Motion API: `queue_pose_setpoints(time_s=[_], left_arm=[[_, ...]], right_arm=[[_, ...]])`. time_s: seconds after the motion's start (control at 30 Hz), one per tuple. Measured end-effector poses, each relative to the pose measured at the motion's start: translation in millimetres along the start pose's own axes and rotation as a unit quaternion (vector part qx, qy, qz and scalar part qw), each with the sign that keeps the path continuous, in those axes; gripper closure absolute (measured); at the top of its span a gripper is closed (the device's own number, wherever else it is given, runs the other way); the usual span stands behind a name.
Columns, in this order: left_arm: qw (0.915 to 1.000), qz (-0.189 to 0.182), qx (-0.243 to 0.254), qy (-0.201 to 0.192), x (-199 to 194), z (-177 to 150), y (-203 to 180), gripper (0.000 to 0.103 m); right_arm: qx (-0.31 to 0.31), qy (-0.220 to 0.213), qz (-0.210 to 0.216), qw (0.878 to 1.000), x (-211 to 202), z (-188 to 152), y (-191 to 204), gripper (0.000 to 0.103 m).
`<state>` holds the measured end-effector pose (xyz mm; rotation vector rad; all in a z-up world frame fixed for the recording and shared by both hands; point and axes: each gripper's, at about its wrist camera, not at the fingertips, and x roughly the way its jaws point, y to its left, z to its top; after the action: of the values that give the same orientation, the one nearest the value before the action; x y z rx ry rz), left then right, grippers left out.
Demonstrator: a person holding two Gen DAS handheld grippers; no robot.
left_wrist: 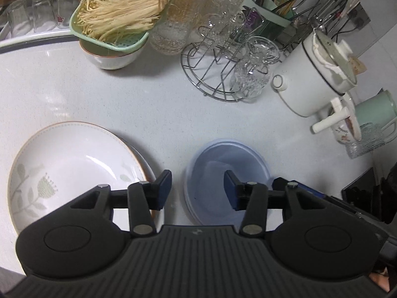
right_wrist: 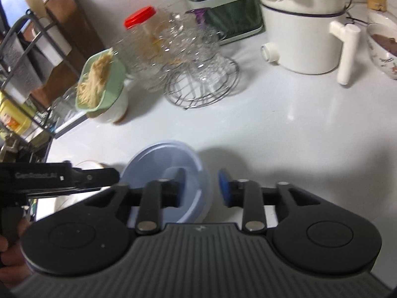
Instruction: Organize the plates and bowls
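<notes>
A white floral plate (left_wrist: 72,164) lies on the counter at the lower left, on top of another plate. A stack of translucent blue plastic bowls (left_wrist: 223,173) sits to its right and also shows in the right wrist view (right_wrist: 163,171). My left gripper (left_wrist: 197,190) is open and empty, hovering between the plate and the blue bowls. My right gripper (right_wrist: 201,187) is open; its left finger is over the inside of the blue bowls and its right finger is outside the rim. The left gripper's body (right_wrist: 57,178) shows at the left.
A green colander of enoki mushrooms (left_wrist: 116,17) rests on a white bowl (left_wrist: 114,58) at the back. A wire rack with glass cups (left_wrist: 223,59), a white electric pot (left_wrist: 320,72), a utensil holder (left_wrist: 270,2), a mug (left_wrist: 374,109) and upturned glasses (left_wrist: 37,12) crowd the counter's back and right.
</notes>
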<state>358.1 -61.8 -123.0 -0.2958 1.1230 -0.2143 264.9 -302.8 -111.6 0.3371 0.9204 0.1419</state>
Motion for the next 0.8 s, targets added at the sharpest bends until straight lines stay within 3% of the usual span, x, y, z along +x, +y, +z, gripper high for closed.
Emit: queue_pose_setpoints(time_s=[0.23,0.5,0.57,0.7,0.8], left_arm=[[0.9997,0.016,0.018,0.008,6.9,0.5,-0.3,0.050],[0.9991,0.025,0.033,0.010,4.7,-1.6,0.7,0.050],[0.9989,0.026,0.036,0.012,5.2,-2.5,1.2,0.050],[0.9991,0.020,0.035,0.015,3.7,-2.4,2.9,0.050],[0.9990,0.019,0.038,0.014,3.5,-1.7,2.7,0.050]], right_arm=[[0.053,0.030,0.019,0.998,27.9,-3.9,-9.3,0.061],[0.084,0.050,0.011,0.995,47.2,-9.5,-6.7,0.063],[0.090,0.058,0.012,0.994,52.6,-11.7,-6.1,0.073],[0.112,0.062,0.018,0.992,58.8,-15.9,-7.8,0.075],[0.111,0.053,0.018,0.992,57.6,-16.1,-7.6,0.085]])
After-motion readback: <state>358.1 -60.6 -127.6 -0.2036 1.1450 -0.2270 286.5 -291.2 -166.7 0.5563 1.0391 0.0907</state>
